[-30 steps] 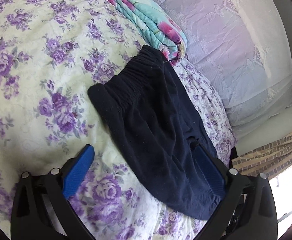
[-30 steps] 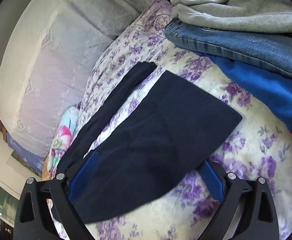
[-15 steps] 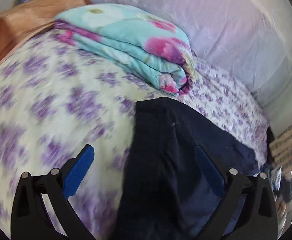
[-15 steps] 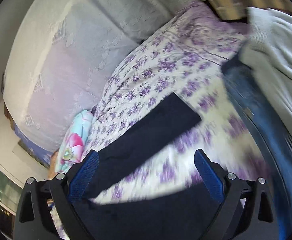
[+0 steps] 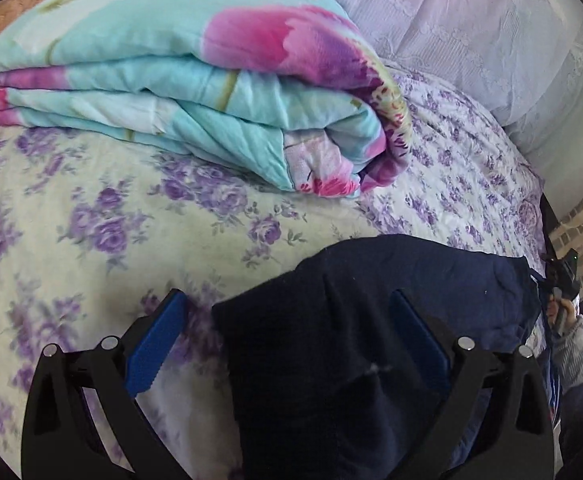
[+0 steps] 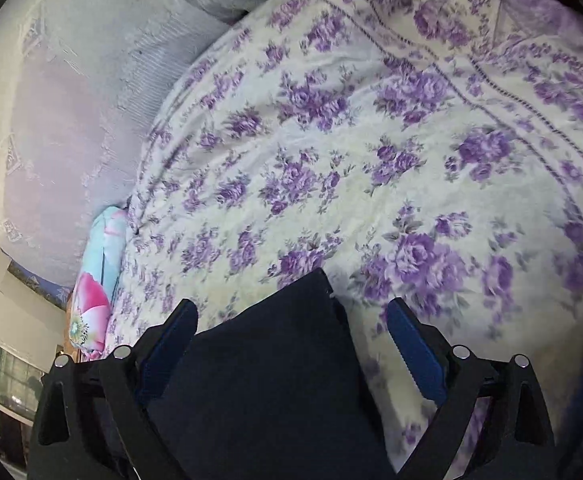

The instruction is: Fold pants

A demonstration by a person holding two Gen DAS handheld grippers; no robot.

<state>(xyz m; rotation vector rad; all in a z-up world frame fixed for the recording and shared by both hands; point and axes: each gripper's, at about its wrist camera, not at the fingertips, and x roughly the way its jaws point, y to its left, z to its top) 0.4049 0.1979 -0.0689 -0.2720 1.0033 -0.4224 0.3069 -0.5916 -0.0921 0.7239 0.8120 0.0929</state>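
Note:
The dark navy pants [image 5: 331,360] lie on the floral bedspread [image 5: 71,220]. In the left wrist view one rumpled end of them fills the bottom centre. My left gripper [image 5: 287,294] hangs open over that end, its right pad above the cloth and its left pad above the bedspread. In the right wrist view a flat corner of the pants [image 6: 275,360] reaches up between the fingers of my right gripper [image 6: 291,304]. Those jaws are closing, and neither blue pad presses on the cloth.
A folded teal and pink quilt [image 5: 211,92] lies just beyond the pants, also seen as the quilt [image 6: 99,276] at the left. White lace cloth [image 5: 491,40] rises behind the bed. A hand in a grey sleeve [image 5: 571,344] shows at the right edge.
Both cameras swept across the bed. The left one closed in on the quilt with the pants' end under its jaws. The right one lost the clothes pile; a pants corner lies between its slightly narrower jaws.

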